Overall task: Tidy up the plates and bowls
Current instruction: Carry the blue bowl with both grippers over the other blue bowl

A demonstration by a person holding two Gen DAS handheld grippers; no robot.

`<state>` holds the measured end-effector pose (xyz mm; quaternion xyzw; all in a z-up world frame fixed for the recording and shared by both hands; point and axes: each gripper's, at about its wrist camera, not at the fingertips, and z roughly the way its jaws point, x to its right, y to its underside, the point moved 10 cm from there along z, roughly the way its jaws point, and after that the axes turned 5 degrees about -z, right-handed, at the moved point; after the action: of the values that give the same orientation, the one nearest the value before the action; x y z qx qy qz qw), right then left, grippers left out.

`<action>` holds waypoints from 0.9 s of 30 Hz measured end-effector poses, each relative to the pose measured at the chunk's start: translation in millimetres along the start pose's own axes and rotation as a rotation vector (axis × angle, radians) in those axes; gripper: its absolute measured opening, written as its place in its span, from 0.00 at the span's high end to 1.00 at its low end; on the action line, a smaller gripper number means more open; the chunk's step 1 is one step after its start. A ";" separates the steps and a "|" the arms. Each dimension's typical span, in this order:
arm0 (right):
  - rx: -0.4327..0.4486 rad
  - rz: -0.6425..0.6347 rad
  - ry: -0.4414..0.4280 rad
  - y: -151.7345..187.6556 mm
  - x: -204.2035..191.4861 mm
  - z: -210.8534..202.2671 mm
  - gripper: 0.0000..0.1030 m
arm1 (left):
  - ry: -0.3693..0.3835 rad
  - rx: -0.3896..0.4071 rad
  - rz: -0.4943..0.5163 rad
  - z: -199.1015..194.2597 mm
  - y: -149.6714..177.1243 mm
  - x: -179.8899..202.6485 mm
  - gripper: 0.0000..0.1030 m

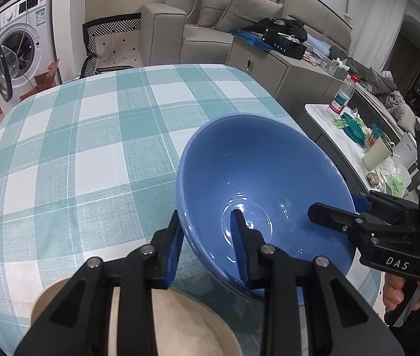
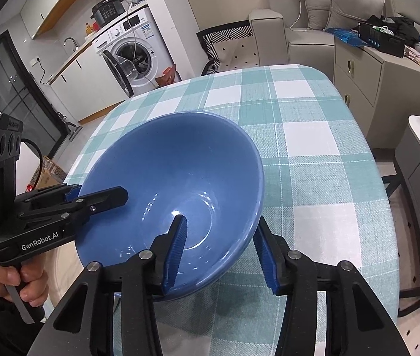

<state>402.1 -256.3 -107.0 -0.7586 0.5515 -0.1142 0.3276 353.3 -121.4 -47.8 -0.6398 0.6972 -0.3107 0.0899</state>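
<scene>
Left wrist view: left hand-held gripper (image 1: 207,237) pinches the blue bowl (image 1: 257,172) at its near-left rim; right hand-held gripper (image 2: 218,243) clamps the opposite rim. Bowl tilted above the surface (image 1: 91,136), beige plate (image 1: 180,320) beneath the left one.

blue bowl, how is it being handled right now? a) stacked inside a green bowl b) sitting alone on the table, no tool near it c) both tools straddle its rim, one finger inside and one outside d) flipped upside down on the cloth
c: the left tool and right tool each have one finger inside the blue bowl and one outside its rim.

Left tongs (image 1: 207,246) and right tongs (image 2: 220,246) each clamped, one finger inside.
</scene>
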 end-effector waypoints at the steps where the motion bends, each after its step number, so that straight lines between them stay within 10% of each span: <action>1: 0.001 0.000 0.000 0.0 -0.4 -0.9 0.54 | -0.001 0.003 -0.001 -1.4 -0.7 -0.4 0.71; 27: 0.065 -0.048 -0.001 -14.4 -24.3 -32.0 0.54 | -0.022 0.074 -0.009 -41.2 -5.9 -2.8 0.71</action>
<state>387.1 -243.4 -69.2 -0.7607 0.5290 -0.1395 0.3493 337.2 -105.6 -12.7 -0.6424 0.6813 -0.3297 0.1200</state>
